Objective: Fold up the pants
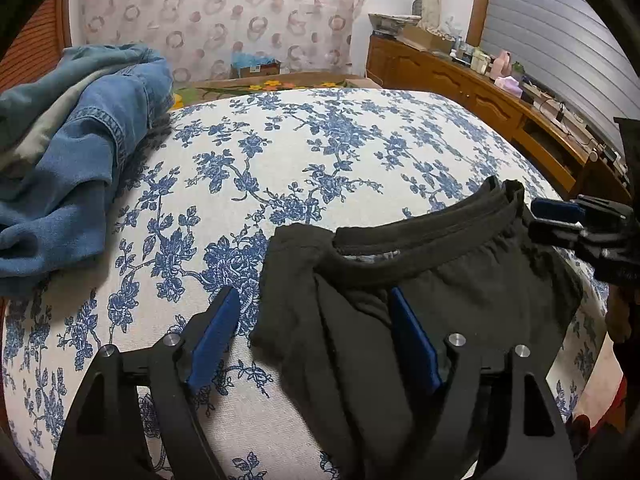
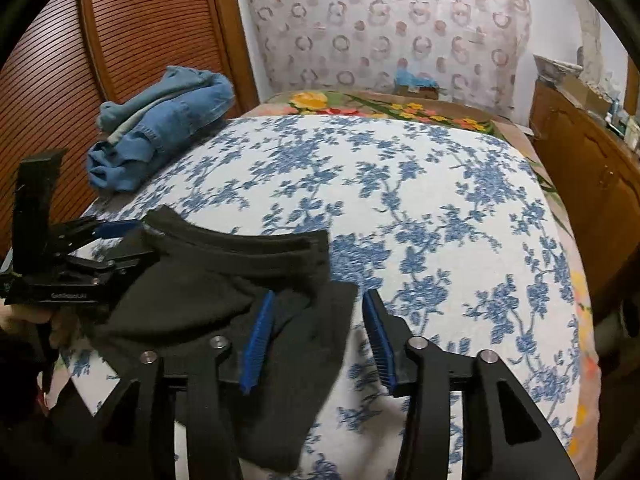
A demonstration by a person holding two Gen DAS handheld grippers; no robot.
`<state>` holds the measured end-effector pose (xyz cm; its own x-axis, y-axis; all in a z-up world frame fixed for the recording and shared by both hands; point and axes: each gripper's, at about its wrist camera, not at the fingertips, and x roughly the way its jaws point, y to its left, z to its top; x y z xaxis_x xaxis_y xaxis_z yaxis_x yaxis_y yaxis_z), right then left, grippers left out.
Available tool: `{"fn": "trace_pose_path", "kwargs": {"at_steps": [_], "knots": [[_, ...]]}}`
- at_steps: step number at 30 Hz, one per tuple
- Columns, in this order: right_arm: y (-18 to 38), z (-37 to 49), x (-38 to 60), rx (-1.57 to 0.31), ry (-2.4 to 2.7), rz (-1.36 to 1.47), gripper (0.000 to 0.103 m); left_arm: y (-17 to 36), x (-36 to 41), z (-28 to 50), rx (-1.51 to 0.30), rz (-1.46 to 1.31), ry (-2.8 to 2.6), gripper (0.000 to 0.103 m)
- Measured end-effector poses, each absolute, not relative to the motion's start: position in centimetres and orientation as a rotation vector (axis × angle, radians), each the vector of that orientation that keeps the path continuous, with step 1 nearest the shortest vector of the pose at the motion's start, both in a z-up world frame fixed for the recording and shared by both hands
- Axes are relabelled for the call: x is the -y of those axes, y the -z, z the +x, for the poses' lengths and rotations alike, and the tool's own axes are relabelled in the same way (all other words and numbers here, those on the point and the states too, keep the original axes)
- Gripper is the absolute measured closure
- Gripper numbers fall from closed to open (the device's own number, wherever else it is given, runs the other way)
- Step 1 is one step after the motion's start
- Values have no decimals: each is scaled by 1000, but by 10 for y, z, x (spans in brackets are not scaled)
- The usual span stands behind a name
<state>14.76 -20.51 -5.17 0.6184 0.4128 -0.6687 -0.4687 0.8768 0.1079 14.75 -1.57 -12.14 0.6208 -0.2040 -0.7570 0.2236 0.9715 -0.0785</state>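
Pants: plain black, with a black ribbed waistband.
Bed cover: off-white with a blue flower-and-vine print.
Blanket beyond the cover: brown and green ground with yellow, orange and red flowers.
Heap of clothes: mid-blue denim, with a paler grey-green piece on top.
Curtain: white, printed with dusty pink rings and dots.
Wardrobe door: reddish-brown slatted wood.
Sideboard: brown wood.
Shutter: grey, ribbed.
Left tongs and right tongs: black frames, blue pads, silver pins.
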Motion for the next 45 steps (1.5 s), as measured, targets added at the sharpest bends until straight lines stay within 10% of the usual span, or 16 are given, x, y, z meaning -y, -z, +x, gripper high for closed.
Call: {"fn": "trace_pose_path", "kwargs": {"at_steps": [14, 27, 36, 45], "knots": [[55, 118, 220, -753, -465, -102, 50, 122, 14, 147, -865, 24, 246, 24], [57, 91, 222, -747, -534, -169, 97, 122, 16, 147, -865, 24, 246, 24], [56, 89, 228, -763, -526, -124, 95, 122, 16, 147, -865, 25, 245, 24], [44, 106, 222, -755, -453, -135, 68, 122, 16, 147, -865, 25, 246, 24]]}}
